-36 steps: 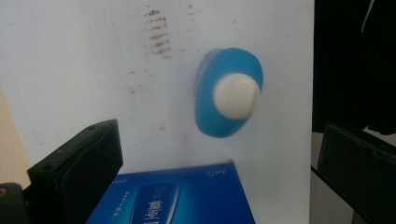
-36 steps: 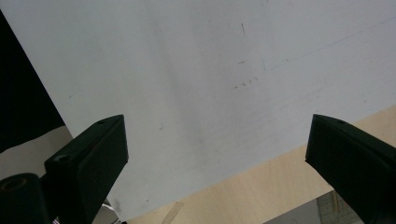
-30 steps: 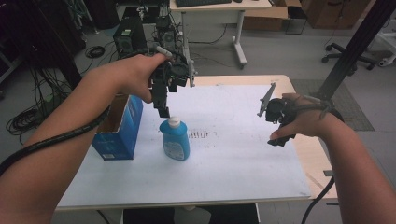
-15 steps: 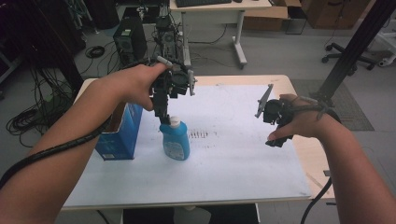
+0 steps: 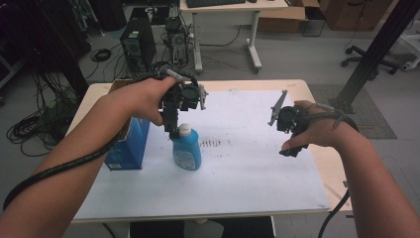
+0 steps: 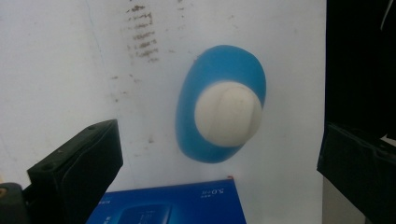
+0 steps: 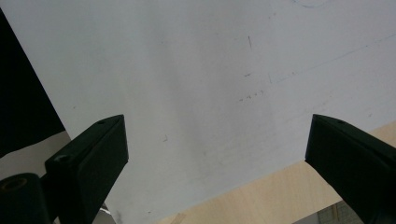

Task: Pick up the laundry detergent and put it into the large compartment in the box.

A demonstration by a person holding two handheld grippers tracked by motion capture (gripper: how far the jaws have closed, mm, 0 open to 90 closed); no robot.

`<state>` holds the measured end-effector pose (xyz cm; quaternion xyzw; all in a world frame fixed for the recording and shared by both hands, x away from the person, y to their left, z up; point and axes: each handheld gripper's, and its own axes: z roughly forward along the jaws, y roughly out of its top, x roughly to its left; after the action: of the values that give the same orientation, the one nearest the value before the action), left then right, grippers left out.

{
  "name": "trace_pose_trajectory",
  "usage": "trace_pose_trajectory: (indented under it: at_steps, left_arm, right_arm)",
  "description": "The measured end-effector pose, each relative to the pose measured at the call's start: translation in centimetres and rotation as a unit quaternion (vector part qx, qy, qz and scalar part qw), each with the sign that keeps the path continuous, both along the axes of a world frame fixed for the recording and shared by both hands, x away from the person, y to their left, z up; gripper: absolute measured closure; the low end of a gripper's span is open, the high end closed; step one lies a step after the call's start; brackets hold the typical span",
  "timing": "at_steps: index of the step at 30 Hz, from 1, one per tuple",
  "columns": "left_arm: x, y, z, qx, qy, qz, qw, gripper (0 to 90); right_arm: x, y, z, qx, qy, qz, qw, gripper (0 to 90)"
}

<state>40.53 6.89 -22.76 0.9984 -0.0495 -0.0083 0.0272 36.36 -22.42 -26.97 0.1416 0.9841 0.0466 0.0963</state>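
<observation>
1. While the left gripper (image 5: 174, 130) hangs above the blue plastic bottle with a round white cap (image 5: 186, 148), its black jaws stand wide apart; in the left gripper view the left gripper (image 6: 219, 154) frames the bottle (image 6: 222, 116) from straight overhead, with a jaw off to each side and neither touching it.
2. Upright on the white paper sheet (image 5: 237, 168) that covers the pale wooden table (image 5: 324, 163), the bottle stands just beside a blue cardboard box (image 5: 130, 146), which is at its left in the high view.
3. On the bottle's front there is a pale label, but its print is too small to read.
4. In the left gripper view the box (image 6: 173, 205) shows white print on its top face that seems to read "5.0", seen turned round; the rest of it is too blurred to make out.
5. Near the bottle the sheet carries a patch of short dark smudged marks (image 5: 212, 143); these marks (image 6: 142, 32) form no words that can be read.
6. Well apart from the bottle, the right gripper (image 5: 277, 111) is held up over the right part of the sheet.
7. Seen in the right gripper view, the right gripper (image 7: 215, 154) has its jaws spread wide, with nothing between them but the sheet (image 7: 196, 93), a few faint pen strokes and a strip of the table (image 7: 261, 196).
</observation>
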Motion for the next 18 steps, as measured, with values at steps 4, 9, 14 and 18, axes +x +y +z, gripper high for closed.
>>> trace_pose_trajectory:
  at_steps: [4,9,14,18]
  left_arm:
    - [-0.1,-0.2,-0.6,0.008,-0.001,-0.003,1.0,0.4]
    - [-0.3,-0.4,-1.4,0.015,-0.002,-0.008,0.9999,0.4]
    - [-0.4,-0.4,-2.0,0.016,-0.005,-0.009,0.9998,0.4]
    - [-0.5,-0.4,-2.4,0.019,-0.004,-0.012,0.9997,0.4]
  right_arm:
    - [0.1,0.0,-0.1,0.001,0.001,-0.001,1.0,5.6]
    - [0.1,-0.1,-0.1,0.001,0.001,-0.001,1.0,5.7]
    - [0.1,-0.1,-0.2,0.001,0.002,0.002,1.0,5.7]
    - [0.2,0.1,-0.5,0.0,0.007,0.0,1.0,5.9]
